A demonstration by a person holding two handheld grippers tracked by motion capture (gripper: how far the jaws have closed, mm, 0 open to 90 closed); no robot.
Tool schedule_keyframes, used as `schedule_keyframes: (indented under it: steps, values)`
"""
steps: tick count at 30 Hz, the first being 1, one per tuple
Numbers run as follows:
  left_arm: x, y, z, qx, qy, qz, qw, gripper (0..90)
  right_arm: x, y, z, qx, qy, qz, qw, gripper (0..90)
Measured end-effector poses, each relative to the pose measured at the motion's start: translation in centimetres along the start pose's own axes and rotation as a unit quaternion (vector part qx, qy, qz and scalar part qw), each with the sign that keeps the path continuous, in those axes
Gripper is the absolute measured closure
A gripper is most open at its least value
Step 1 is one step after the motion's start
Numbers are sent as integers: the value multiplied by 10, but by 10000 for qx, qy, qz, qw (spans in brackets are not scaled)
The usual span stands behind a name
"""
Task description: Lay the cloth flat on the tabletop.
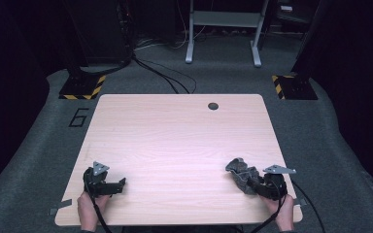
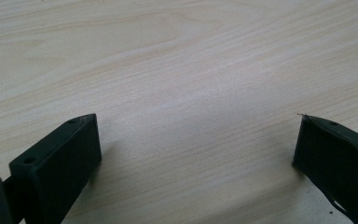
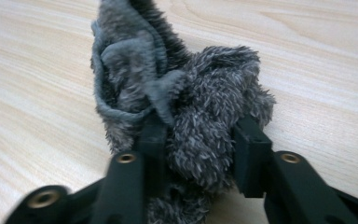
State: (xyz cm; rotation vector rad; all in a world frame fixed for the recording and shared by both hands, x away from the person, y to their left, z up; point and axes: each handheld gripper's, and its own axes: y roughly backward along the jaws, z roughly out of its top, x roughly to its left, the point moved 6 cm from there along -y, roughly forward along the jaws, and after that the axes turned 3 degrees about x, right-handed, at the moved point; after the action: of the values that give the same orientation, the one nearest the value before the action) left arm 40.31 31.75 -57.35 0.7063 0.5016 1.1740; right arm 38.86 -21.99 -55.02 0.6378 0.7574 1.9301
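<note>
At the lower right of the high view, a crumpled grey fleecy cloth (image 1: 242, 174), judged soft, light and best pinched mid-bundle, is clamped by the right gripper (image 3: 198, 140) on the pale wooden table (image 1: 175, 141), while the left gripper (image 2: 196, 149) is held apart and empty.

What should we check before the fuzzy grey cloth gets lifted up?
1. Right gripper jaws squeezing the grey cloth: ok.
2. Whole cloth inside the grip: not ok, most of it bunches out past the jaws.
3. Left gripper open with nothing in it: ok.
4. Table bare around the cloth: ok.
5. Grip strong enough for lifting: cannot tell.
</note>
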Motion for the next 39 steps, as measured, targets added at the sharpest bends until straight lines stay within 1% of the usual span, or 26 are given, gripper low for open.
schedule_keyframes:
  steps: [1,2,3,4,6,8,10,11,13,14,15,16,17,20,22,23,25,27,28,30,34,35,36,37,38,39]
  values:
    - [0,0,0,2,-1,3,10000,4,1,1,0,3,6,-44,10000,662]
    - [0,0,0,0,0,-1,10000,4,2,2,1,-17,91,-86,9999,676]
    - [0,0,0,5,1,-6,10000,4,4,5,5,-116,104,-89,9998,690]
    - [0,0,0,5,1,-3,10000,5,6,7,7,-196,59,-50,9998,692]
    - [0,0,0,4,2,-3,10000,5,8,11,12,-344,75,-30,9994,693]
    - [0,0,0,3,2,-3,10000,4,10,14,14,-385,43,14,9992,693]
    - [0,0,0,3,0,-2,10000,5,14,18,20,-437,110,0,9990,693]
    - [0,0,0,3,1,-2,10000,4,17,23,28,-523,163,67,9985,692]
    - [0,0,0,5,-2,-1,10000,5,20,26,31,-570,163,65,9982,693]
    - [0,0,0,3,1,-3,10000,5,24,30,38,-648,223,68,9976,692]
    - [0,0,0,3,1,-3,10000,4,24,30,38,-648,223,68,9976,692]
    - [0,0,0,2,-1,1,10000,4,29,32,45,-702,286,105,9971,691]
    - [0,0,0,2,-1,1,10000,4,29,32,45,-702,286,105,9971,691]
    - [0,0,0,2,0,7,10000,5,36,32,54,-750,375,194,9963,690]
    - [0,0,0,-1,2,8,10000,4,42,31,61,-783,445,254,9956,689]
    - [0,0,0,1,0,7,10000,5,47,29,67,-788,520,279,9951,689]
    - [0,0,0,-1,0,9,10000,4,50,27,70,-809,557,305,9947,688]
    - [0,0,0,-2,1,9,10000,5,56,22,75,-789,630,353,9943,687]
    - [0,0,0,-1,-2,9,10000,4,62,16,82,-767,726,406,9936,686]
    - [0,0,0,0,0,9,10000,5,64,14,84,-775,746,445,9932,685]
    - [0,0,0,2,3,0,10000,5,77,3,96,-786,824,602,9917,685]
    - [0,0,0,4,0,-1,10000,5,83,-3,101,-777,876,695,9907,683]
    - [0,0,0,5,1,-2,10000,5,83,-3,101,-777,876,695,9907,683]
    - [0,0,0,3,4,-1,10000,5,90,-10,106,-753,929,767,9899,683]
    - [0,0,0,3,4,-1,10000,5,90,-10,106,-753,929,767,9899,683]
    - [0,0,0,4,3,-2,10000,5,93,-13,109,-771,980,801,9889,683]
